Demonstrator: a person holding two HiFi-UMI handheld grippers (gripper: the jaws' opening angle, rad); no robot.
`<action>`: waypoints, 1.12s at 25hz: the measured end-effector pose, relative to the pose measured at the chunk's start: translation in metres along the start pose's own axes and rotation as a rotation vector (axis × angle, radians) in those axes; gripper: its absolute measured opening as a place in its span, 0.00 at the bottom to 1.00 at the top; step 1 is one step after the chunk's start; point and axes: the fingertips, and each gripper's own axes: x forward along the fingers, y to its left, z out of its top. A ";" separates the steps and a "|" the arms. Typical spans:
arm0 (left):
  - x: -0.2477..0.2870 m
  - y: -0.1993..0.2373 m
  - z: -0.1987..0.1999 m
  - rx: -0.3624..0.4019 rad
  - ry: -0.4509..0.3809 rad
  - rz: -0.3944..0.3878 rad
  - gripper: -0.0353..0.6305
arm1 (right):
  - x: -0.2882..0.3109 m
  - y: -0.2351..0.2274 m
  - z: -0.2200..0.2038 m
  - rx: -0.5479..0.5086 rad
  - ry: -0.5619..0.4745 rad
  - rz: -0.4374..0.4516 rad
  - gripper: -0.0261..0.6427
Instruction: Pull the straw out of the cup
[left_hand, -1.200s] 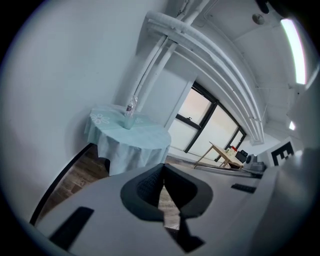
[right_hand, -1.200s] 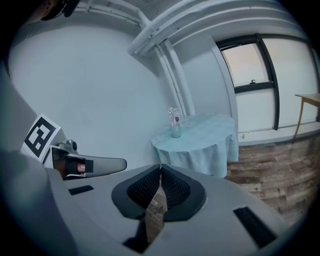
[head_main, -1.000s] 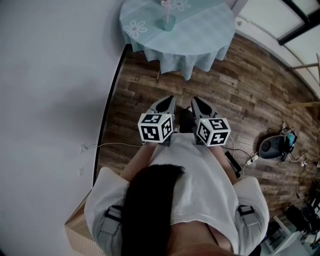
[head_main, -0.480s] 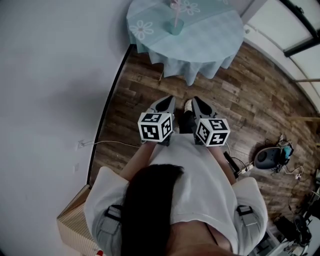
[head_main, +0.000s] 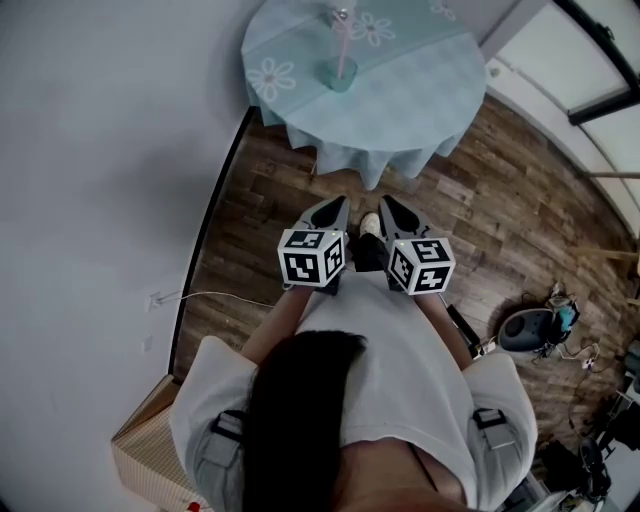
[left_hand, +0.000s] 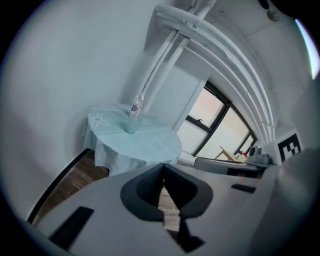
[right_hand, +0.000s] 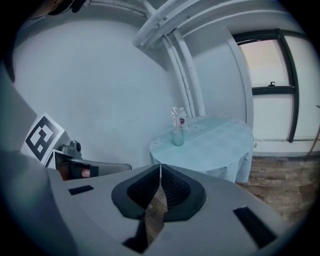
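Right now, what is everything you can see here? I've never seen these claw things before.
table: one, round, pale blue flowered cloth, ahead beside the white wall
cup: one, pale teal, on the table
straw: one, pinkish, standing in the cup
box: one, brown, by the wall, lower left
round device: one, grey, on the wooden floor, right, among cables
person: one, white top
left claw: grey, shut, empty
right claw: grey, shut, empty

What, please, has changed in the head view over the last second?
The round table with the pale blue cloth has drawn nearer as the person walks toward it. The left tongs and right tongs stay shut and empty; the pink straw stays in the small teal cup.
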 end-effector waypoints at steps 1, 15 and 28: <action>0.006 -0.001 0.003 0.002 0.004 0.000 0.07 | 0.003 -0.006 0.003 0.006 0.001 0.001 0.09; 0.066 0.003 0.043 -0.036 -0.002 0.079 0.07 | 0.048 -0.070 0.036 -0.014 0.071 0.058 0.09; 0.107 -0.003 0.070 -0.059 -0.025 0.102 0.07 | 0.071 -0.109 0.064 -0.038 0.066 0.103 0.09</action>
